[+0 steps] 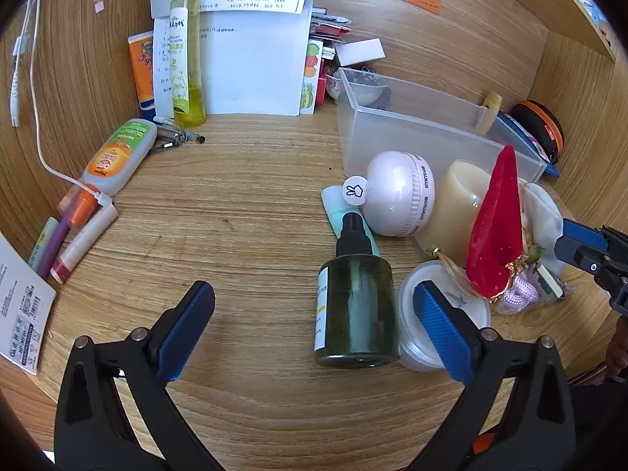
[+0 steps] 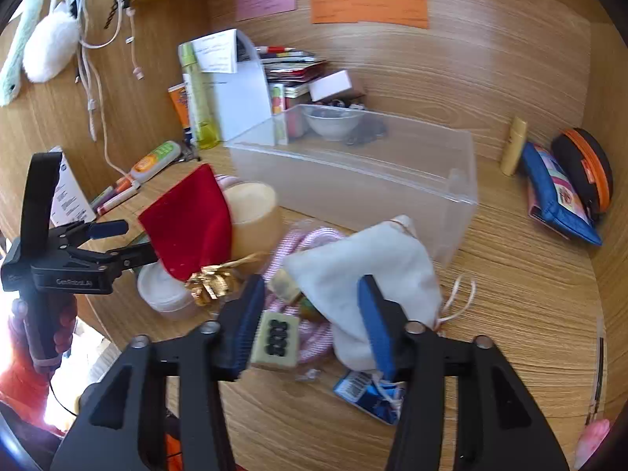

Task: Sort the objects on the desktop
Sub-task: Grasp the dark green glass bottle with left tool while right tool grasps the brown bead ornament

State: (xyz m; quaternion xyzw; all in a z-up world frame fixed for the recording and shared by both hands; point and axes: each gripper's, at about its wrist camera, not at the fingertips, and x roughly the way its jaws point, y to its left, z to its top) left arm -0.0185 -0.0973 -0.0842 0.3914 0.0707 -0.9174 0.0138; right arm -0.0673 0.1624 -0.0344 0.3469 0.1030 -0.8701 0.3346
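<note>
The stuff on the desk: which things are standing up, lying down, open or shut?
Left gripper: open, nothing held.
Right gripper: partly open, nothing clamped.
Dark green spray bottle: lying down, cap on.
Tall yellow spray bottle: standing upright.
Orange-label bottle: lying down.
Clear plastic box: open on top, looks empty.
Candle: upright, unlit.
Round white jar: lid on.

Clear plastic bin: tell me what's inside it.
The clear plastic bin looks empty. The white bowl and dark bits show through its far wall, apparently behind it; the bin floor is partly blurred.
</note>
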